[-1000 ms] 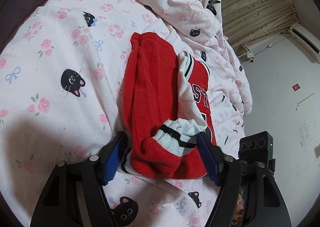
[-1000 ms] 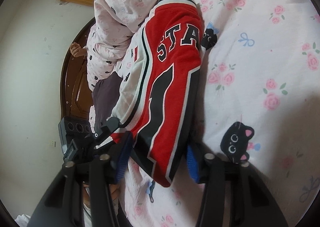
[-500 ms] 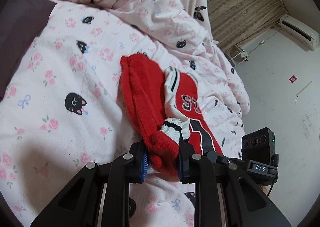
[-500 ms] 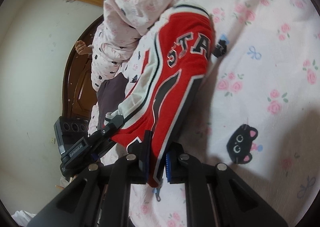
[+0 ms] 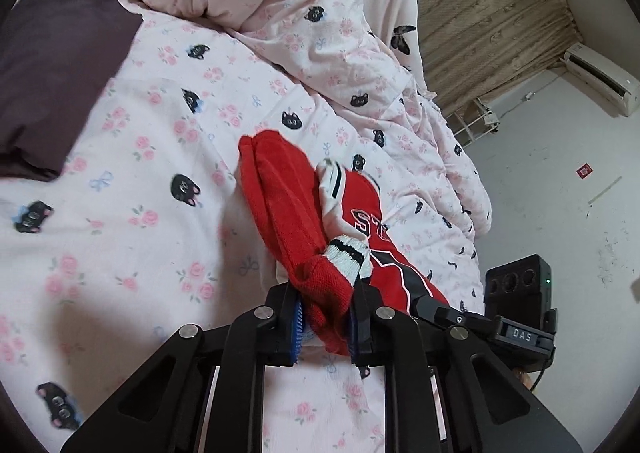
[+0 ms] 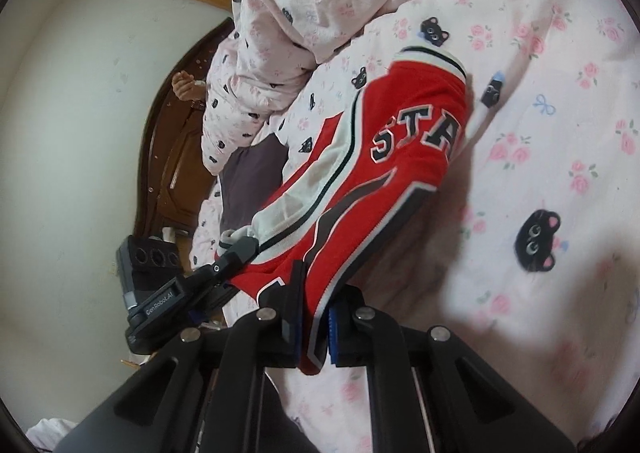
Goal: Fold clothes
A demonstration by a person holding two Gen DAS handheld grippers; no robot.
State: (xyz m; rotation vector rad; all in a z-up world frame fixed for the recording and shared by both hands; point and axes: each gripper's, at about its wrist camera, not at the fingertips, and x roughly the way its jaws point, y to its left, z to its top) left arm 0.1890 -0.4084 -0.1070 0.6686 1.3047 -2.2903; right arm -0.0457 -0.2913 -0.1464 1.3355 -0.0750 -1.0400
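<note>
Gripping hard now, the left gripper [image 5: 325, 319] has its fingers [image 5: 295, 323] drawn narrow and closing on the red knit end of the jacket [image 5: 288, 205], with the bunched fabric squeezed between the blue pads and a white cuff [image 5: 347, 255] with black stripes sitting just above them. Over on the other side, the right gripper [image 6: 314, 327] is pinching too, its fingers [image 6: 334, 333] close together on the jacket's [image 6: 400, 157] lower hem edge, red cloth with white and black trim wedged between the pads. The jacket stretches away from both grippers across the bed [image 5: 132, 237], its near end raised off the sheet and its far end lying on the pink bedding near the middle of the bed; block letters show on the red panel in the right wrist view, beside a white sleeve with a dark stripe. The sheet carries roses, bows and black cat faces. A rumpled quilt [image 5: 288, 13] in the same print is heaped toward the far edge of the bed, and a dark purple pillow [image 5: 60, 65] sits at the far left corner in the left wrist view. Each gripper shows up in the other's camera, right alongside the garment. A brown wooden headboard [image 6: 168, 157] curves along the bed's left edge in the right wrist view, against a pale wall. No containers show anywhere.
</note>
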